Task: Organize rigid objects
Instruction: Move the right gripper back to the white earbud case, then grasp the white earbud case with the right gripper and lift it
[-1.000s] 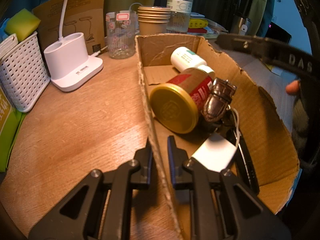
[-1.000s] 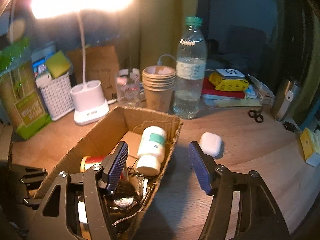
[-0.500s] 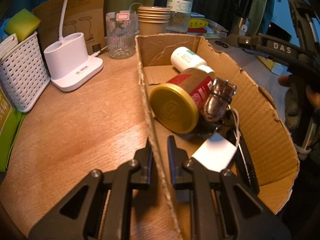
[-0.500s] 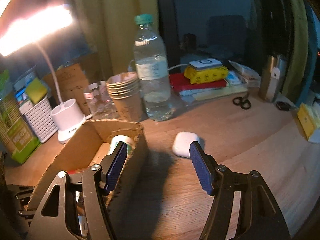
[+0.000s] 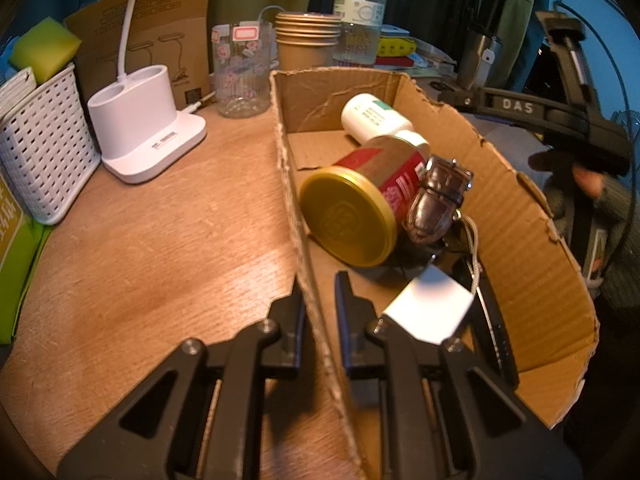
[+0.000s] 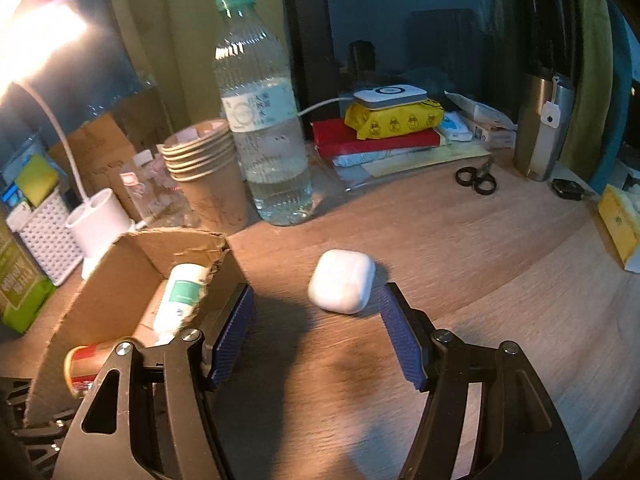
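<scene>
Jaws apparently just short of earbud case (image 6: 342, 281)

both wrist views look steeply down, close, sharing the cardboard box (image 5: 520, 216).

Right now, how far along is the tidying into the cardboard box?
Done: the red tin, white pill bottle and a watch already lie in the cardboard box. In hand: the left gripper pinches the box's wall; the right gripper is open, approaching the white earbud case. Left: the case sits on the table, ungrasped.
</scene>
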A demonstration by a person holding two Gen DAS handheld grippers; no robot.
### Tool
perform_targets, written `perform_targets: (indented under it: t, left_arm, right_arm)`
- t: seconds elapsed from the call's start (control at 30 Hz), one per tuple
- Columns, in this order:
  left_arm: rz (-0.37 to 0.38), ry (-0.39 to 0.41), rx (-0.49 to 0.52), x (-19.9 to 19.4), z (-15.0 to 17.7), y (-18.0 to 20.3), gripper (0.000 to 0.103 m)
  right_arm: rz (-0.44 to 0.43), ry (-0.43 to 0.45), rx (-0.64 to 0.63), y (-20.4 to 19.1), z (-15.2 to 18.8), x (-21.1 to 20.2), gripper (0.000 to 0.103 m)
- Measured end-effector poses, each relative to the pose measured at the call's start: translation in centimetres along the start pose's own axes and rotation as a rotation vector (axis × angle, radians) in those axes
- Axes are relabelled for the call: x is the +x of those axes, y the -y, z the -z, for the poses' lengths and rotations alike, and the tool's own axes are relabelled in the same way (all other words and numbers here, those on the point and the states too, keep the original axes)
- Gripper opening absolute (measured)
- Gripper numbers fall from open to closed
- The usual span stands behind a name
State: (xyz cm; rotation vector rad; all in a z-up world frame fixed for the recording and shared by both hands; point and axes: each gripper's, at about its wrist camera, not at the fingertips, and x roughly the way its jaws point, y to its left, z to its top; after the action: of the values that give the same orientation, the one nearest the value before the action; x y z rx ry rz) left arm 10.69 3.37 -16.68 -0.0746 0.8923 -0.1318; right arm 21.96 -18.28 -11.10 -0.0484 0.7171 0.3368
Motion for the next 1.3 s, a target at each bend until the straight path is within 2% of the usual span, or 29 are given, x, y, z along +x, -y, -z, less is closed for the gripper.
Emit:
perform_targets:
  t: [0.27, 0.6, 1.03, 1.23, 1.3]
  left_arm:
    - [0.000, 0.000, 0.000, 0.0, 0.0, 0.0, 0.014]
    - [0.000, 0.000, 0.000, 0.0, 0.0, 0.0, 0.014]
    - [0.000, 0.000, 0.000, 0.0, 0.0, 0.0, 0.014]
    - [0.000, 0.000, 0.000, 0.0, 0.0, 0.0, 0.014]
    - [0.000, 0.000, 0.000, 0.0, 0.0, 0.0, 0.014]
  right_arm:
    - [0.067, -0.047, -0.061, 0.2, -0.1, 2.1, 0.068]
    - [0.099, -0.087, -0.136, 0.0, -0.5, 4.1, 0.068]
    - [0.085, -0.154, -0.155, 0.0, -0.8, 6.7, 0.068]
    - [0.087, -0.177, -0.169, -0.2, -0.5, 7.3, 0.063]
    - [0.085, -0.177, -0.168, -0.2, -0.5, 7.3, 0.055]
